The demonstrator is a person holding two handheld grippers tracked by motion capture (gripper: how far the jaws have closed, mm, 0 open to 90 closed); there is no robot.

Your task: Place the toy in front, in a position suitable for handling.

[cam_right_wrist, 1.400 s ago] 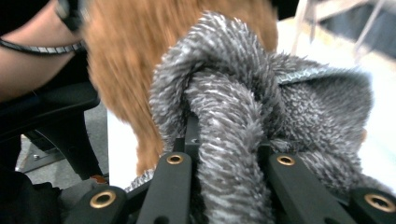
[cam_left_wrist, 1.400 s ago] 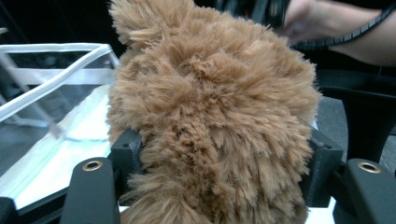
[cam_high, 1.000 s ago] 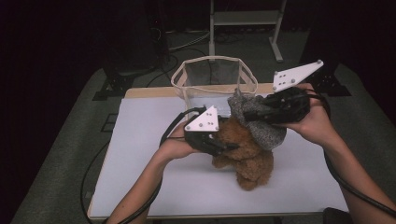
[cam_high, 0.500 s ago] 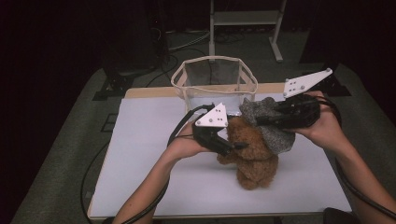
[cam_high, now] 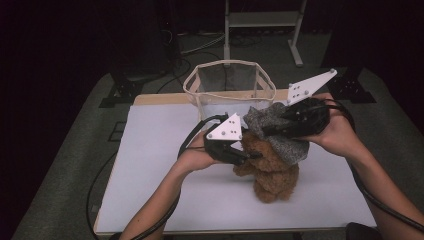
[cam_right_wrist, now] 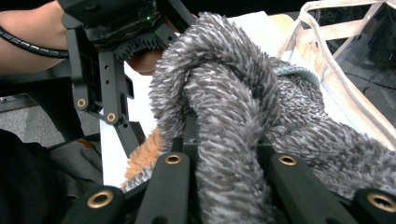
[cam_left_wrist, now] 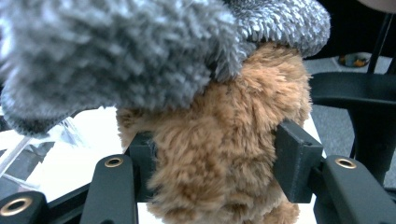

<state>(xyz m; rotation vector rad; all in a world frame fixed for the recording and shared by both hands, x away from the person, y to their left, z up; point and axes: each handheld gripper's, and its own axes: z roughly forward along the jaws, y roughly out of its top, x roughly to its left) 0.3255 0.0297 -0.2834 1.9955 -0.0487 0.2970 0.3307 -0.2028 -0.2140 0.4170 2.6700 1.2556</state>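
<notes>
A brown teddy bear (cam_high: 272,172) stands on the white table top (cam_high: 150,165). My left gripper (cam_high: 250,156) comes at it from the left. Its jaws have just been closing and now press on both sides of the bear's furry body (cam_left_wrist: 219,154). A grey fuzzy knitted piece (cam_high: 280,132) lies over the bear's head. My right gripper (cam_high: 267,131) reaches in from the right and is shut on a bunched fold of that grey piece (cam_right_wrist: 224,107). In the left gripper view the grey piece (cam_left_wrist: 116,56) hangs over the bear and hides its face.
A mesh basket with a pale rim (cam_high: 227,67) stands at the table's far edge, just behind both grippers. Black cables trail from the grippers across the table and off its edges. A metal stand (cam_high: 260,20) is on the floor beyond.
The right hand with the grey piece has shifted slightly above the bear. The left hand has stayed beside the bear.
</notes>
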